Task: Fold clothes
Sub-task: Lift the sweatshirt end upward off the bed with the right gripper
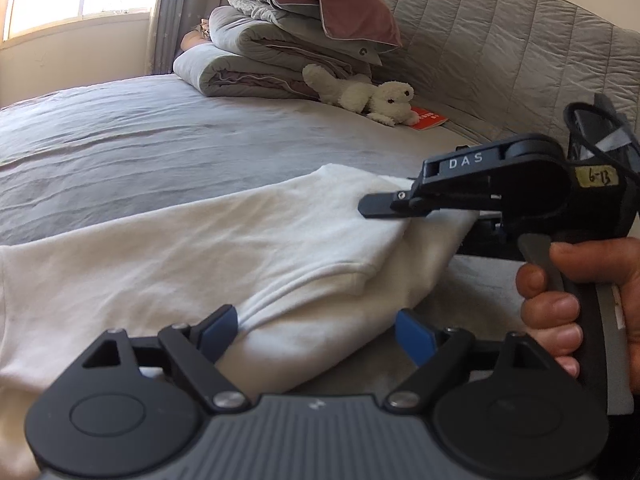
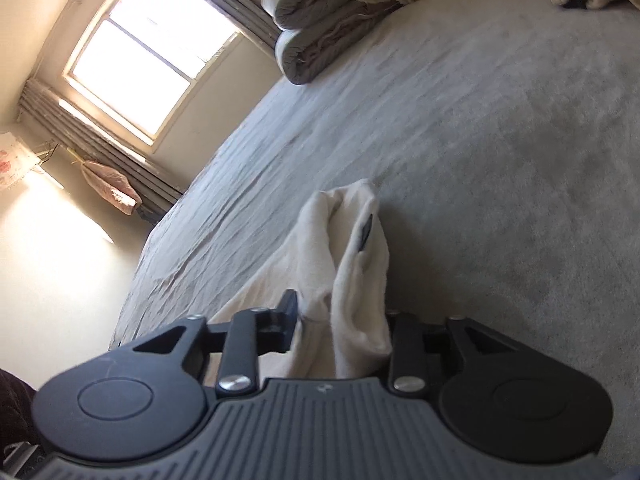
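A white sweatshirt lies on the grey bed sheet, one sleeve folded across it with its cuff near the front. My left gripper is open, its blue pads either side of a fold of the white fabric at the near edge. My right gripper shows in the left wrist view on the right, held by a hand, turned sideways and shut on the sweatshirt's far end. In the right wrist view the white fabric bunches between the right gripper's fingers.
Folded duvets and a pink pillow are stacked at the head of the bed, with a white plush toy and a red booklet beside them. A quilted grey headboard runs along the right. A window is on the far wall.
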A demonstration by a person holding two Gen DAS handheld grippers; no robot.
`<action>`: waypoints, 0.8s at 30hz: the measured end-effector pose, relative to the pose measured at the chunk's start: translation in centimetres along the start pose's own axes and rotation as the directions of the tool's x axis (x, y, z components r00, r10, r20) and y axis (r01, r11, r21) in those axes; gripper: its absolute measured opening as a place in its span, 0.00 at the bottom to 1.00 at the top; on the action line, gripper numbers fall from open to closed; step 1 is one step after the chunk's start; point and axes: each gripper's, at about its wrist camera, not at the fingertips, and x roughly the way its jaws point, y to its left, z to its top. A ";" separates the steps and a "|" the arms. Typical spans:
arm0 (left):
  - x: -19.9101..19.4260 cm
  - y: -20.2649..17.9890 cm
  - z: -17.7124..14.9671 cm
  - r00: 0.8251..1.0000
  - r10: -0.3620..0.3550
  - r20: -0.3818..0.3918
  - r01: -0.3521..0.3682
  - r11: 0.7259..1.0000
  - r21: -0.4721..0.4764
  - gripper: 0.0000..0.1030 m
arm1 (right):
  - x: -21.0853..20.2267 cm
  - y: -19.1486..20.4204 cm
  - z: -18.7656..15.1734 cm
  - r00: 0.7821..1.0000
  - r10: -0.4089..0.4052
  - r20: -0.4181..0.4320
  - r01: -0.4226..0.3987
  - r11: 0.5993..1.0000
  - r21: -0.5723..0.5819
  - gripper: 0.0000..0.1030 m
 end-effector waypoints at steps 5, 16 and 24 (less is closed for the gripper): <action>0.1 -0.2 -0.2 1.000 -0.008 -0.002 0.008 1.000 0.006 0.88 | -1.2 4.2 -0.7 0.997 0.058 0.047 -0.045 0.969 -0.245 0.19; 0.0 -0.5 -0.5 1.000 -0.017 0.000 0.017 1.000 0.021 0.90 | -1.5 7.4 -0.9 0.987 0.160 0.005 -0.144 0.901 -0.408 0.19; -0.1 -0.7 -0.6 1.000 -0.019 0.001 0.019 0.999 0.028 0.92 | -1.7 4.4 0.6 0.984 0.176 -0.002 -0.174 0.971 -0.162 0.18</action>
